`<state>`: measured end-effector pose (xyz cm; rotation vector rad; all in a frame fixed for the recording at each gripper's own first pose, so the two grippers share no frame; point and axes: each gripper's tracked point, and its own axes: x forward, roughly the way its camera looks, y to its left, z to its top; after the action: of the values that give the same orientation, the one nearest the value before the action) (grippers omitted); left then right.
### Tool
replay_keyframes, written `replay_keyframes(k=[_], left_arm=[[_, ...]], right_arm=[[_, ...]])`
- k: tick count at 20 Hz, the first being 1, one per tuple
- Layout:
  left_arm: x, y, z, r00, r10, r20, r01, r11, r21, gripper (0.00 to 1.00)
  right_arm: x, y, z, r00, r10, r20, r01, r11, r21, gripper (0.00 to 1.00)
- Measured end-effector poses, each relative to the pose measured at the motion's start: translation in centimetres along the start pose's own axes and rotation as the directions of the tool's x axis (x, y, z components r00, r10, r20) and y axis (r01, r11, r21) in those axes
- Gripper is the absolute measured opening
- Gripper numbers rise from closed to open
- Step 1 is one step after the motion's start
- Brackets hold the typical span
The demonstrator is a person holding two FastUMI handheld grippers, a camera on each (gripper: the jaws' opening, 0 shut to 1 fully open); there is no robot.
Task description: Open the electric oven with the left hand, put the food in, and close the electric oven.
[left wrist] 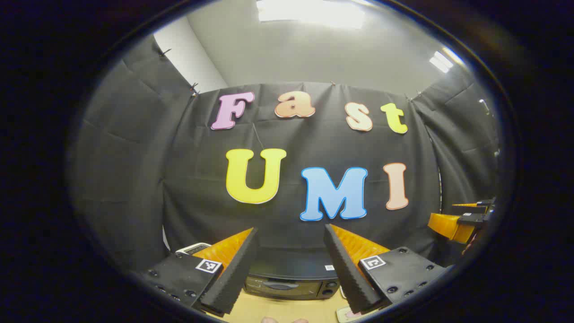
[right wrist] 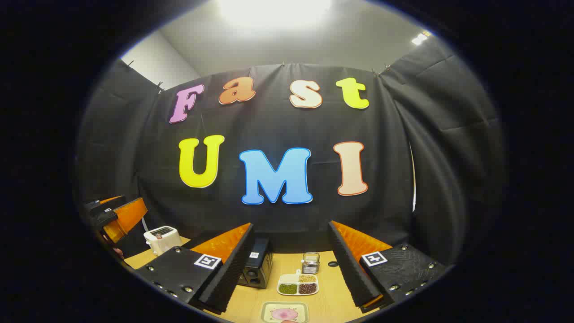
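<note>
The black electric oven [left wrist: 291, 280] stands on the wooden table with its door closed, low between the fingers of my left gripper [left wrist: 291, 228], which is open and holds nothing. From the right gripper view the oven [right wrist: 258, 269] is left of centre, seen from its side. A pink piece of food lies on a small plate [right wrist: 284, 312] at the table's front edge. Above it my right gripper [right wrist: 291, 224] is held open and empty. Both grippers are raised above the table and level with each other.
A white toaster [right wrist: 161, 238] stands left of the oven. A divided dish of beans [right wrist: 298, 285] and a small wire holder [right wrist: 310, 263] sit mid-table [right wrist: 332, 296]. The other gripper appears at the far right [left wrist: 462, 220] and far left [right wrist: 119, 217].
</note>
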<state>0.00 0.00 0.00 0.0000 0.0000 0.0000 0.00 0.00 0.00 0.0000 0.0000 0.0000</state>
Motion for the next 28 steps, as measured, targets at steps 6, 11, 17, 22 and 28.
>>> replay_keyframes(k=[6,11,17,22,28], left_arm=[[1.8,1.4,0.8,0.999,-0.037,0.008,0.036,0.999,0.016,1.0],[3.1,2.6,0.1,0.998,-0.058,-0.016,0.058,0.998,0.007,1.0],[3.3,2.8,-0.7,0.996,-0.085,-0.031,0.086,0.996,0.01,1.0],[4.4,2.5,-2.0,0.994,-0.098,-0.05,0.099,0.995,0.02,1.0],[7.7,2.2,-8.7,0.982,-0.11,-0.152,0.112,0.994,0.0,0.97]], right_arm=[[0.6,1.1,0.5,0.999,-0.044,0.007,0.044,0.999,0.003,0.98],[0.9,2.8,0.3,0.999,-0.051,0.002,0.051,0.999,0.007,0.98],[1.5,3.1,0.2,0.999,-0.051,-0.001,0.051,0.999,0.01,0.98],[1.8,2.7,-0.5,0.998,-0.053,-0.019,0.054,0.999,0.011,0.98],[2.0,1.3,-2.4,0.995,-0.075,-0.059,0.073,0.997,-0.032,0.98]])
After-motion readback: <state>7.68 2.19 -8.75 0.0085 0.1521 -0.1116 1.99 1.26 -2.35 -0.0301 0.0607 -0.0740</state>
